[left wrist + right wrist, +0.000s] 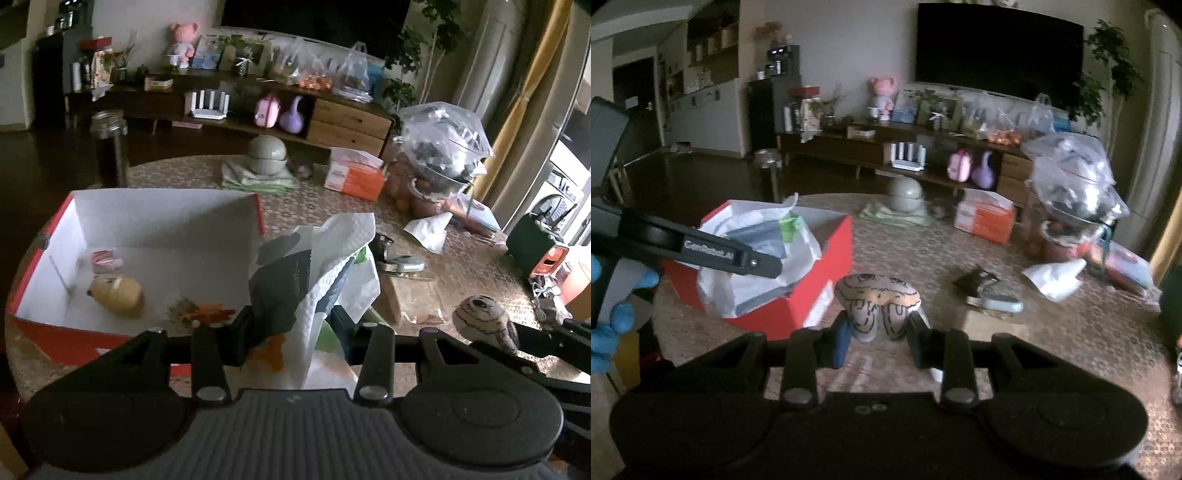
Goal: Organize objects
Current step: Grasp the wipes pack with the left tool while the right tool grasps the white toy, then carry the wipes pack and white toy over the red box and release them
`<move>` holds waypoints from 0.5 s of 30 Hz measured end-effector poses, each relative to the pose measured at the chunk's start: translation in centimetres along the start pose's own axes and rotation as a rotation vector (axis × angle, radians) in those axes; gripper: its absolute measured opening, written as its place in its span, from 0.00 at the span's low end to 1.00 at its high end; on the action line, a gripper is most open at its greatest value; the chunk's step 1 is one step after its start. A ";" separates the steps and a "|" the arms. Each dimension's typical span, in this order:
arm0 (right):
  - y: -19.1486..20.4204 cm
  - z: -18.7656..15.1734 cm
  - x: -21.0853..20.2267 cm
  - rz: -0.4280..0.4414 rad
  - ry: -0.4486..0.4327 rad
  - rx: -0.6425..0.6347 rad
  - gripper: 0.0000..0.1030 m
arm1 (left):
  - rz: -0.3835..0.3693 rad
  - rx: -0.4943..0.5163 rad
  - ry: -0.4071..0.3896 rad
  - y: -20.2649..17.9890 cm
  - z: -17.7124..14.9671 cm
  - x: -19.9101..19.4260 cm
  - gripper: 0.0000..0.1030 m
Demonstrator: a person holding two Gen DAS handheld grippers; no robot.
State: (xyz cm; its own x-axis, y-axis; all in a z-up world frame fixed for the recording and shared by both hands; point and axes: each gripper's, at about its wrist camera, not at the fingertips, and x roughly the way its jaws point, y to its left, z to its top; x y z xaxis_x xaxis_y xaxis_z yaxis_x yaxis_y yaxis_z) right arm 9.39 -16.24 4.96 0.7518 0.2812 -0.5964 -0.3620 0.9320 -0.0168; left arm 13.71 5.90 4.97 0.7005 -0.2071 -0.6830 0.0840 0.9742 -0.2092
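Clenched on a crumpled plastic bag (317, 295), the left gripper (291, 332) filled the lower centre of the left wrist view; the bag stood upright and hid its fingertips. Left of it lay the red box (40, 254), open, its near wall cut off.

Lower centre in the right wrist view, the right gripper (877, 334) grasped a soft patterned toy (877, 299), lying crosswise. Open table (1071, 339) spread right.
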 end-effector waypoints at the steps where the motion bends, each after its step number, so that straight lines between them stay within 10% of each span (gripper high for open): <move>1: 0.6 0.2 0.2 0.008 -0.001 -0.006 0.31 | 0.005 -0.006 -0.001 0.5 0.0 -0.1 0.42; 15: 8.2 4.2 5.3 0.112 0.010 -0.050 0.31 | 0.074 -0.068 -0.017 8.6 1.1 -1.6 0.42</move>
State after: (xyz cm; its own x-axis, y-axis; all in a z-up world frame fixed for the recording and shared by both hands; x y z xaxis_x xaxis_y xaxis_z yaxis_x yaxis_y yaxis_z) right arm 12.76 -6.12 5.02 0.6995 0.3807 -0.6048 -0.4711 0.8820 0.0103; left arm 14.09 14.76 5.08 0.7147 -0.1324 -0.6867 -0.0166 0.9784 -0.2059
